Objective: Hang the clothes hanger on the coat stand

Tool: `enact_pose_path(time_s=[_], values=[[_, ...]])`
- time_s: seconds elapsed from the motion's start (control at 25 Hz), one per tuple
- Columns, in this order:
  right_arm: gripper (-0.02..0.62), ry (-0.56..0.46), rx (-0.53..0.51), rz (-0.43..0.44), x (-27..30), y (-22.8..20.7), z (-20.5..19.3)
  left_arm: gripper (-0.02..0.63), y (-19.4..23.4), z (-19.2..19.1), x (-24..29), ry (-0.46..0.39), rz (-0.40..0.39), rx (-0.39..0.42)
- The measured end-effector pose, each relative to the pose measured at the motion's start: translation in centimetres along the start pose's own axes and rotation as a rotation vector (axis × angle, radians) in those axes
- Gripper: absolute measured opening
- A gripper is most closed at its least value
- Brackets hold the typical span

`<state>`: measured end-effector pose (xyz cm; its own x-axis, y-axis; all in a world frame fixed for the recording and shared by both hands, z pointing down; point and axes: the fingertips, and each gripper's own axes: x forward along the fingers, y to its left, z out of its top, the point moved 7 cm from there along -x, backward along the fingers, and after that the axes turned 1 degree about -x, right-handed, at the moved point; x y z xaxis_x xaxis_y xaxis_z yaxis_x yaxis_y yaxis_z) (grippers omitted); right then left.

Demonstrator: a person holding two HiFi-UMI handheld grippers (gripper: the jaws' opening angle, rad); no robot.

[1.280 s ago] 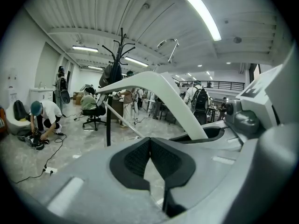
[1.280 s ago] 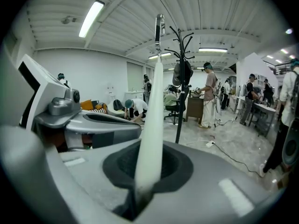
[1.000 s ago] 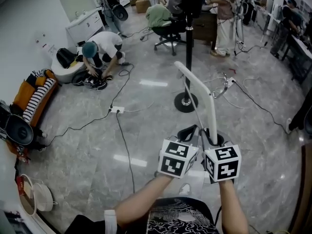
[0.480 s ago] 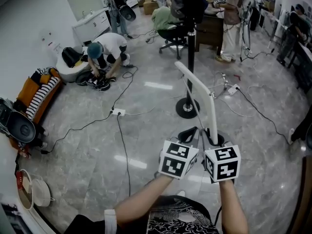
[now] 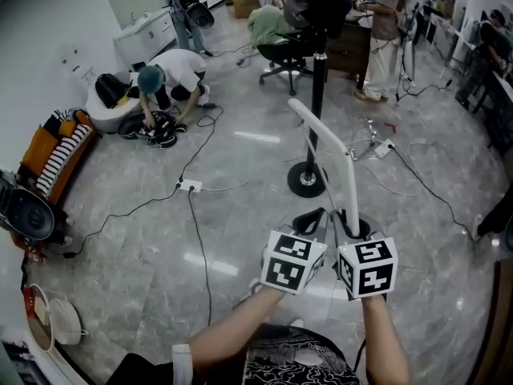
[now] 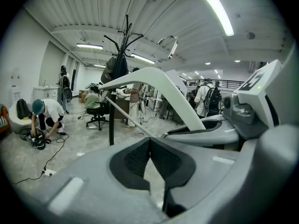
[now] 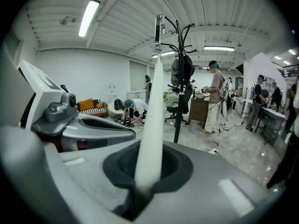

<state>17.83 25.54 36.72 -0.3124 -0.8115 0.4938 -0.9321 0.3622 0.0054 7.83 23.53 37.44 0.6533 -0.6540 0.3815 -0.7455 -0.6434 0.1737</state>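
The white clothes hanger (image 5: 325, 139) sticks up and away from both grippers in the head view. My right gripper (image 5: 350, 224) is shut on one white arm of the hanger (image 7: 153, 111). My left gripper (image 5: 313, 215) is shut on its thin lower bar, which runs into the closed pads (image 6: 149, 146). The metal hook (image 6: 169, 43) rises at the hanger's far end. The black coat stand (image 5: 318, 87) stands on a round base (image 5: 307, 180) just beyond the hanger. A dark garment (image 5: 317, 2) hangs on it. Its hooks (image 6: 127, 36) spread above.
Cables (image 5: 196, 215) and a power strip (image 5: 190, 185) cross the grey floor on the left. A person crouches (image 5: 164, 74) at the far left near an orange striped cushion (image 5: 56, 147). An office chair (image 5: 280, 50) and standing people (image 5: 385, 30) are behind the stand.
The room has slid slightly in the head view and the coat stand's base sits a little lower in it. Both grippers keep their hold on the hanger, in the same spot.
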Motion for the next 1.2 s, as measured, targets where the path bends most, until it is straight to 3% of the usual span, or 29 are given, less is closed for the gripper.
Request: enact_pose_path(time_s=[0.68, 1.2], values=[[0.037, 0.03, 0.088, -0.081, 14.3, 5.5, 8.9, 0.006, 17.9, 5.4, 2.3, 0.021, -0.109, 0.007], [0.037, 0.037, 0.096, -0.138, 20.2, 7.9, 12.3, 0.005, 24.7, 7.3, 3.5, 0.024, -0.174, 0.025]])
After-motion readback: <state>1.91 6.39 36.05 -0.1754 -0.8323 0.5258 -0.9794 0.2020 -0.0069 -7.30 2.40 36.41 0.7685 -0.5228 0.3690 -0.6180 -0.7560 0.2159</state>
